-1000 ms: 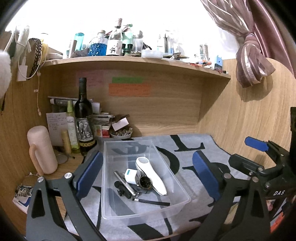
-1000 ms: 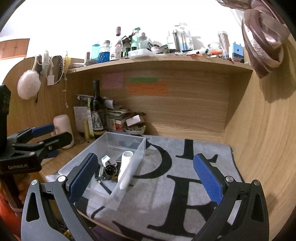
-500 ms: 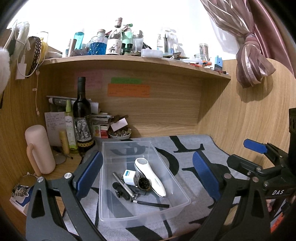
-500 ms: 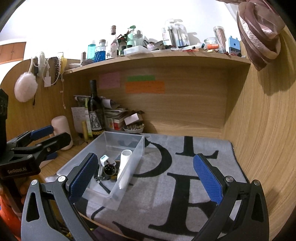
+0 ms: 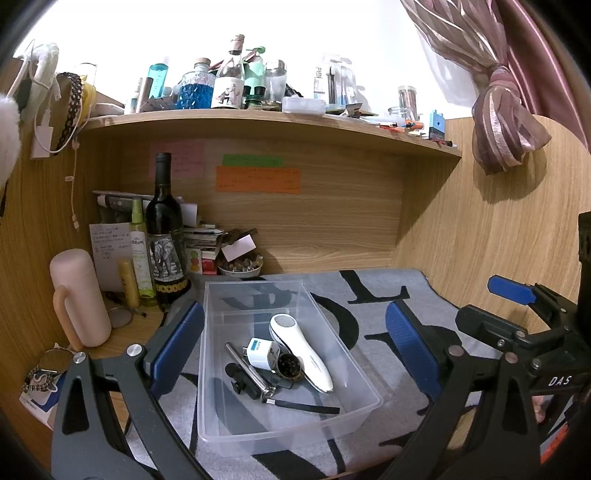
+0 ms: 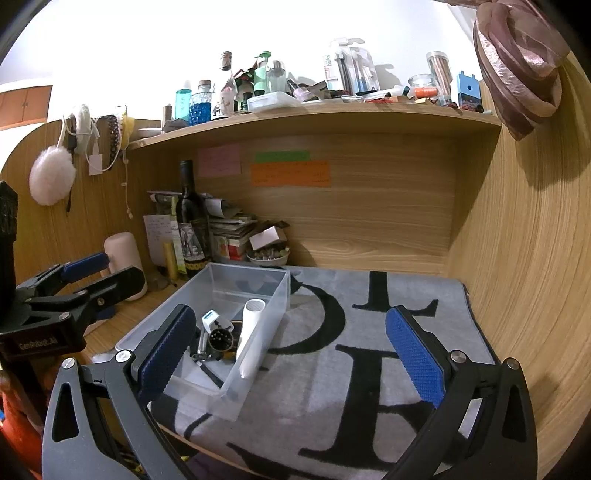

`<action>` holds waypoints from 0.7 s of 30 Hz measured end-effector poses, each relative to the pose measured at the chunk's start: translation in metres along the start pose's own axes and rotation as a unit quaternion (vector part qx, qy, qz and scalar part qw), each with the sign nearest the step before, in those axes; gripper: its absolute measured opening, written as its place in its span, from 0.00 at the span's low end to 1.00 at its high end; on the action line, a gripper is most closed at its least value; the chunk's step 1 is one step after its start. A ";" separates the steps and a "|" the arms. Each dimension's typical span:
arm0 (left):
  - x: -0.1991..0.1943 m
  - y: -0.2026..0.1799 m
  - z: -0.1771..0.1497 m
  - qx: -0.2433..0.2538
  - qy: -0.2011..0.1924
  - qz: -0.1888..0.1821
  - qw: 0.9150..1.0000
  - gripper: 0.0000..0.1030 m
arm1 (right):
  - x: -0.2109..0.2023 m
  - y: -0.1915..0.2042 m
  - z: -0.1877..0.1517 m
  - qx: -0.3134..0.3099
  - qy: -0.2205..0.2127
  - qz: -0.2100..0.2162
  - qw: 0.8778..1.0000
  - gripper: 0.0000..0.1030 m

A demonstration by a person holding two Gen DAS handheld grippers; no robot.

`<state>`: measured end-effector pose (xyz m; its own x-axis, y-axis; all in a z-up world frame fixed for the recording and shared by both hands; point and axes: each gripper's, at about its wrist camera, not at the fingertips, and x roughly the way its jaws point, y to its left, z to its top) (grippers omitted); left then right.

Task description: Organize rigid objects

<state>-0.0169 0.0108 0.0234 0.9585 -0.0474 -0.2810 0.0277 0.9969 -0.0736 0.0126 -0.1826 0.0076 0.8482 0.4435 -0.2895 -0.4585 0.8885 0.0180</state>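
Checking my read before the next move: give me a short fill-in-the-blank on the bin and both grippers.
1. The white charger lies inside the clear ____.
2. The left gripper is ____, holding nothing.
3. The right gripper hovers over the grey ____ with black letters.
4. The wine bottle stands ____ the bin, at the back.

Answers: bin; open; mat; outside

Both feeds look sharp from here, just heavy fisheye bending and black vignette corners. The wall (image 5: 332, 33) above the shelf (image 5: 258, 122) is totally blown out white, and the curtain (image 5: 502, 122) throws a soft shadow.
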 end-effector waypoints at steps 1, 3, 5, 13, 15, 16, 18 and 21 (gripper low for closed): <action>0.000 0.000 0.000 0.001 0.000 0.001 1.000 0.97 | 0.000 0.000 0.000 0.000 0.000 0.000 1.000 1.00; 0.000 0.000 0.000 0.001 -0.001 0.001 1.000 0.97 | 0.000 0.000 0.000 0.000 0.000 -0.001 1.000 1.00; 0.000 0.000 0.000 0.001 -0.001 0.001 1.000 0.97 | 0.000 -0.001 0.000 0.000 0.000 0.001 1.000 1.00; 0.002 0.000 -0.001 -0.002 0.002 -0.002 1.000 0.97 | 0.000 0.000 0.000 0.001 0.000 0.000 1.000 1.00; 0.002 0.000 -0.001 -0.002 0.002 -0.002 1.000 0.97 | 0.000 0.000 -0.001 0.001 0.000 0.000 1.000 1.00; 0.002 0.000 -0.001 -0.002 0.002 -0.002 1.000 0.97 | 0.000 0.000 0.000 0.001 0.000 0.000 1.000 1.00; 0.002 0.000 -0.001 -0.003 0.002 -0.002 1.000 0.97 | 0.000 0.001 0.000 0.001 0.000 0.000 1.000 1.00; 0.002 0.000 -0.002 -0.003 0.002 -0.002 1.000 0.97 | 0.000 0.001 0.000 0.001 0.000 -0.001 1.000 1.00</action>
<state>-0.0152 0.0102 0.0213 0.9571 -0.0519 -0.2850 0.0301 0.9963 -0.0805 0.0122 -0.1818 0.0072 0.8487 0.4425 -0.2897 -0.4570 0.8893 0.0194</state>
